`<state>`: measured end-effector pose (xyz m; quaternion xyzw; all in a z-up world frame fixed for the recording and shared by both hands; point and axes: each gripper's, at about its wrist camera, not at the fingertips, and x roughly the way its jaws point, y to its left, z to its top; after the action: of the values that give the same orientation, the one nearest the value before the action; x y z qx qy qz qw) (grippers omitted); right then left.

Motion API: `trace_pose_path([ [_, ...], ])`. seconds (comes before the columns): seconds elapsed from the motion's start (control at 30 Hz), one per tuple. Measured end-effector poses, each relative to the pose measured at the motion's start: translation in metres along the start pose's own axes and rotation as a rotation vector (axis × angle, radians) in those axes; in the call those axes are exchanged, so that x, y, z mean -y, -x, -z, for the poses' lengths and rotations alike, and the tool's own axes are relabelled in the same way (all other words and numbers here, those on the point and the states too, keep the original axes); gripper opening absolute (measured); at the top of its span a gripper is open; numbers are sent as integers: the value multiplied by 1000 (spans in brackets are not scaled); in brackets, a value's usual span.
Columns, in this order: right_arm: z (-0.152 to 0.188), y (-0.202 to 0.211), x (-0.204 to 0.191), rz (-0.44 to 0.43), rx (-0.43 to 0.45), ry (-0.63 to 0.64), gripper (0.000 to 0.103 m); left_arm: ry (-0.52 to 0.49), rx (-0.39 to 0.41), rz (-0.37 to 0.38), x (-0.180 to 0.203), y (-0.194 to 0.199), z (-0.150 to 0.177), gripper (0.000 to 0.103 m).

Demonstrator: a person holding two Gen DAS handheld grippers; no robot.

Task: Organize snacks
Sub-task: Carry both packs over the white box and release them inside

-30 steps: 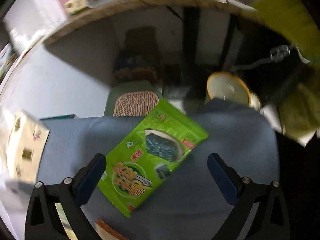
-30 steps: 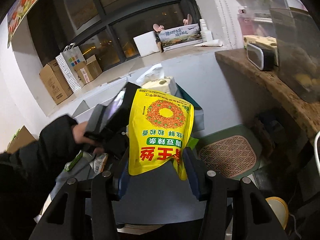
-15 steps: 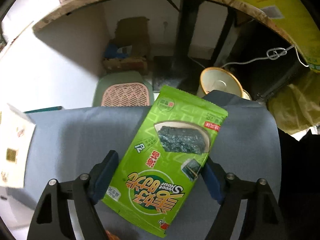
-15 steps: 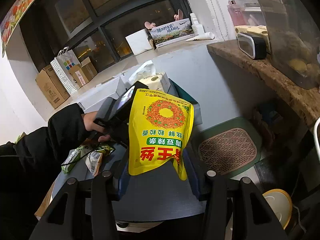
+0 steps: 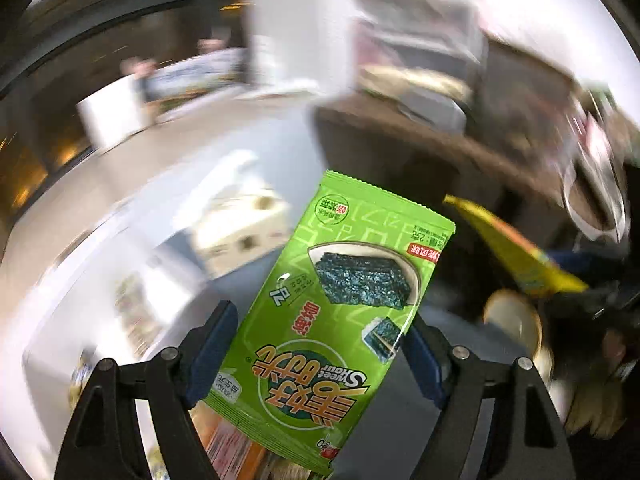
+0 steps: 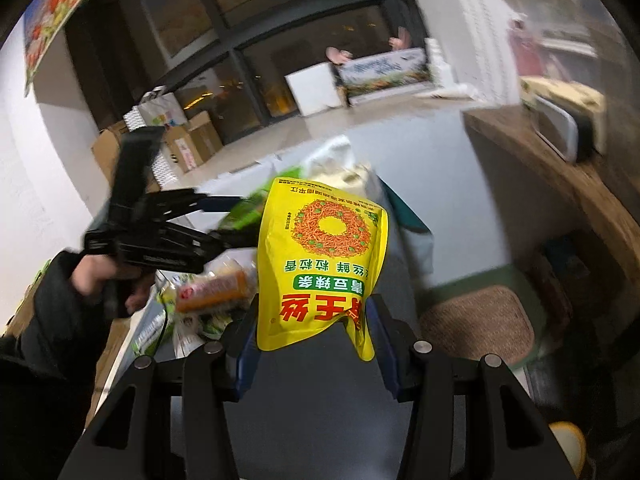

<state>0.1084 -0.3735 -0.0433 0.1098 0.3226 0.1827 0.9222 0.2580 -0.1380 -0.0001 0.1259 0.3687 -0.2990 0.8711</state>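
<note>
A: Between the blue pads of the left hand-held gripper (image 5: 316, 354), what is that?

B: A green seaweed snack bag (image 5: 336, 312), gripped by its two side edges. The bag is lifted off the grey cloth surface (image 5: 392, 412) and tilts with its top leaning to the right. The print on it reads upside down from this camera.

A: And the right hand-held gripper (image 6: 316, 338)?

B: It is clamped on a yellow snack pouch (image 6: 324, 264), with the pads on the pouch's lower part. The pouch stands upright above the fingers, and its lettering is also inverted. Its lower right corner sags just past the right pad.

A: Can the two be seen together?

B: Yes. In the right wrist view the left hand-held gripper sits to the left of the yellow pouch, carried by a hand (image 6: 94, 276) in a dark sleeve (image 6: 44, 332), and a strip of the green bag shows at its tips, just behind the pouch's upper left edge. In the left wrist view a corner of the yellow pouch pokes in at the right.

A: Anything under them?

B: More snacks (image 6: 212, 292) lie in a loose pile on the near left, one an orange wrapped bar. A pale box (image 6: 348, 172) stands at the far side, behind the yellow pouch. A wooden counter (image 6: 560, 184) runs along the right, and a woven mat (image 6: 480, 324) lies on the floor below it.
</note>
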Motion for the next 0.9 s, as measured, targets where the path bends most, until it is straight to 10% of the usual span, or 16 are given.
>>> trace_pose_path([
  [0.4, -99, -128, -95, -162, -43, 238, 54, 467, 187, -283, -144, 99, 46, 83],
  [0.8, -162, -281, -172, -132, -192, 300, 55, 596, 131, -392, -253, 50, 47, 86],
  [0.9, -165, -299, -175, -116, -221, 300, 88, 602, 68, -411, -261, 33, 49, 103],
])
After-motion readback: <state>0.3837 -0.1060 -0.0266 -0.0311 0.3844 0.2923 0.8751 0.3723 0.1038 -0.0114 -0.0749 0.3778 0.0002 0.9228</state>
